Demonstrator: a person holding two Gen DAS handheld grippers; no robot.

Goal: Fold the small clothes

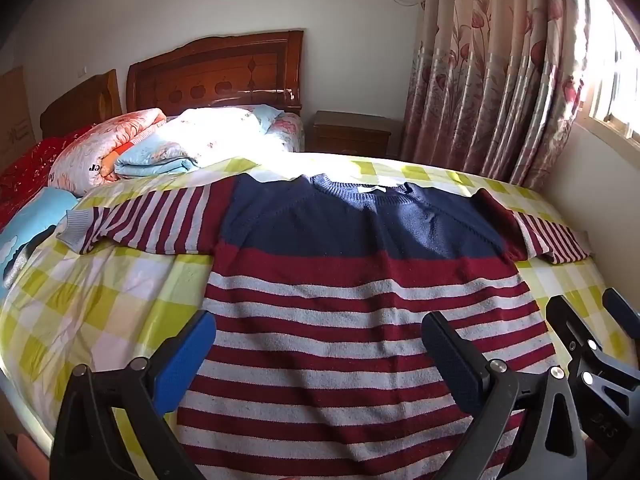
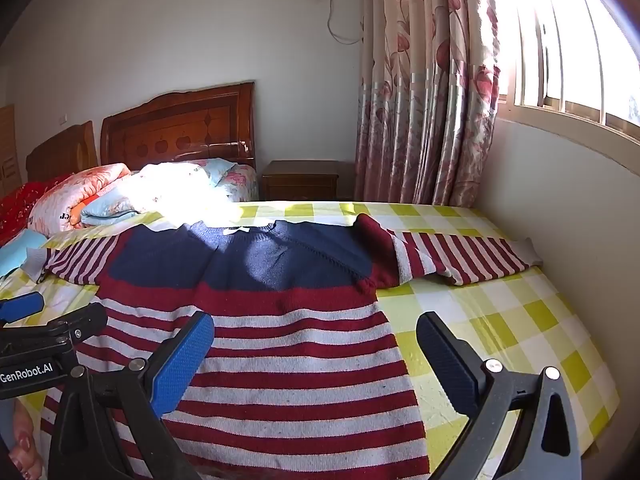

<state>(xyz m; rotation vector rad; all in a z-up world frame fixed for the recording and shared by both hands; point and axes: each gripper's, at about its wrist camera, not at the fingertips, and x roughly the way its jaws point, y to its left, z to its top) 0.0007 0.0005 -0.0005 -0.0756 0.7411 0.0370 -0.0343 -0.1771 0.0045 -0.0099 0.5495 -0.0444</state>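
In the middle of the bed (image 1: 100,300), on its yellow-and-white checked sheet, a small knitted sweater (image 1: 352,292) lies flat and face up, navy across the chest, dark red and pale stripes below, its neck at twelve o'clock and its hem at six, nearest the cameras. One striped sleeve (image 1: 148,216) stretches out toward nine o'clock and the other sleeve (image 2: 460,256) toward three, so the garment looks spread and ready, with no fold made yet by my reading. The left hand-held gripper (image 1: 320,356) hovers over the lower stripes with its jaws wide apart and nothing between them; the right hand-held gripper (image 2: 316,348) hangs over the sweater's three o'clock edge, just as wide open and empty. To do the first fold well, I would pinch a sleeve near the cuff and the shoulder together, carry it straight across the chest and lay it down without dragging the body, since loose knit probably stretches and bunches if pulled from one point; the soft sheet beneath may also ride up with it. Outward from the sweater, folded quilts (image 1: 160,148) are stacked at ten o'clock in a bright patch of sun, before a carved wooden headboard (image 1: 216,72). A low bedside cabinet (image 1: 352,132) stands at twelve o'clock, floral curtains (image 2: 424,92) hang at one o'clock, and a barred window (image 2: 572,48) lets in strong light at two o'clock above a plain white wall.
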